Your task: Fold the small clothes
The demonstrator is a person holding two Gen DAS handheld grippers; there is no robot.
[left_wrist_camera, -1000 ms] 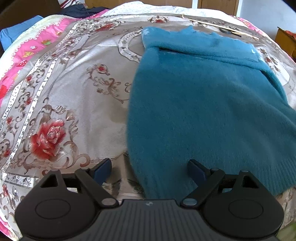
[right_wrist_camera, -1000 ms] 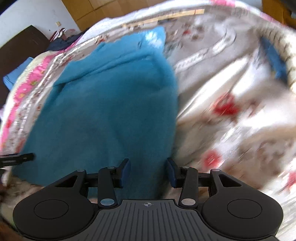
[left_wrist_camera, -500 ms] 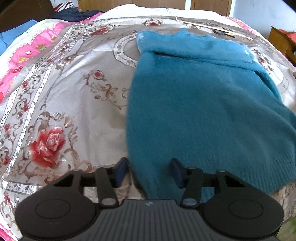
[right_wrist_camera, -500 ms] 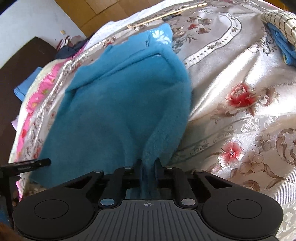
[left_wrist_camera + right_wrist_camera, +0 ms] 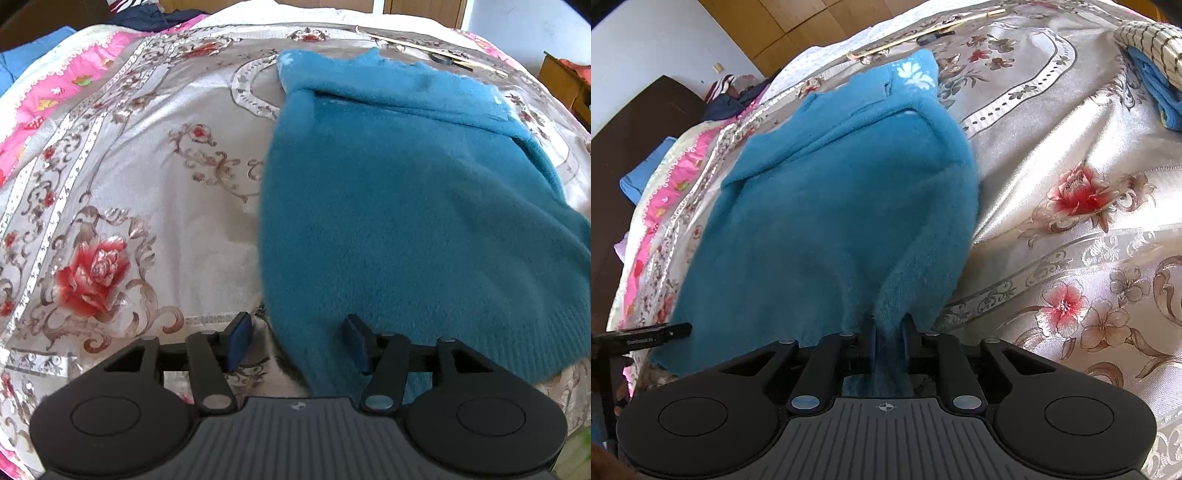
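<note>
Left wrist view: one teal sweater (image 5: 406, 206) lay flat on floral bedspread (image 5: 129, 177); left tool (image 5: 297, 341) opening, hem corner between unpressed pads.

Right wrist view: right tool (image 5: 888, 341) pinched sweater's hem, jaws easing. Small lettering nearby unreadable.

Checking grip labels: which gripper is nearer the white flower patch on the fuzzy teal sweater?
Neither clearly. Both grippers sit at the fuzzy teal sweater's near hem, opposite the white flower patch. Right gripper clamps the hem, jaws opening slightly; left gripper straddles its corner, jaws opening.
</note>
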